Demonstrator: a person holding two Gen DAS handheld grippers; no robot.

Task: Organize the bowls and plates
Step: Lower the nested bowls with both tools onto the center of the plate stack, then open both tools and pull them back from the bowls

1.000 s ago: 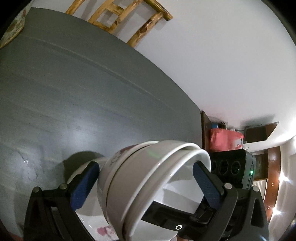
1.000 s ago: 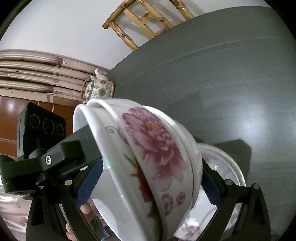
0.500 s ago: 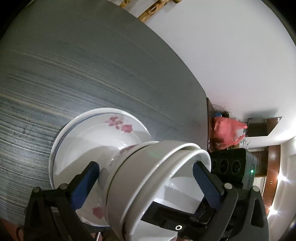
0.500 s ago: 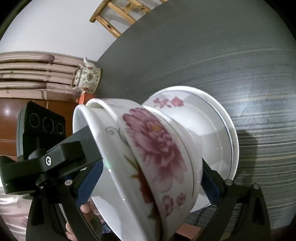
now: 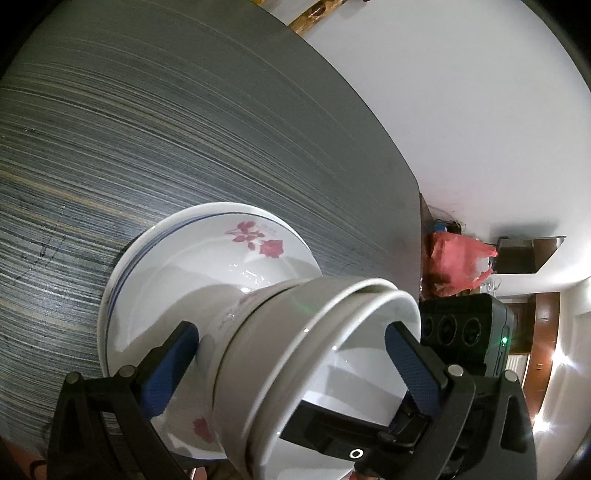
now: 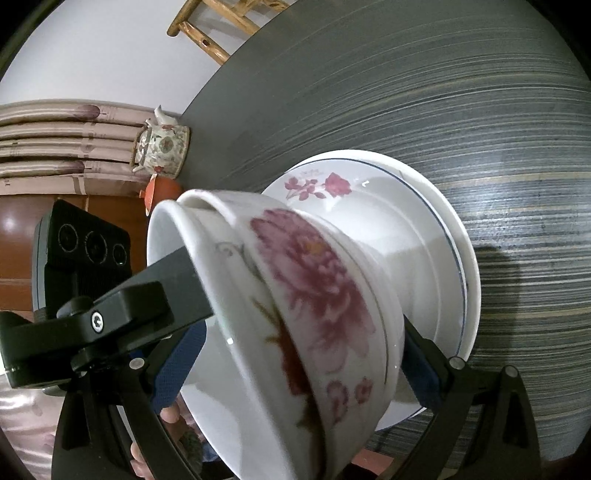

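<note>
Two nested white bowls with pink flowers (image 6: 295, 325) are held from both sides. My left gripper (image 5: 291, 365) is shut on the stacked bowls (image 5: 295, 350), and my right gripper (image 6: 295, 354) is shut on them from the opposite side. The bowls hang tilted just above a stack of white plates with red roses (image 5: 207, 266) on the dark grey table (image 5: 184, 129). The plates also show in the right wrist view (image 6: 424, 229). Whether the bowls' foot touches the top plate cannot be told.
A flowered teapot (image 6: 162, 147) and an orange object (image 6: 159, 192) stand off the table's left edge. A wooden chair (image 6: 218, 33) stands beyond the far edge. A red plastic bag (image 5: 458, 262) lies past the table's right edge.
Both grippers have carried the nested bowls over the table to above the plate stack, which has come into full view beneath them. The grip is unchanged.
</note>
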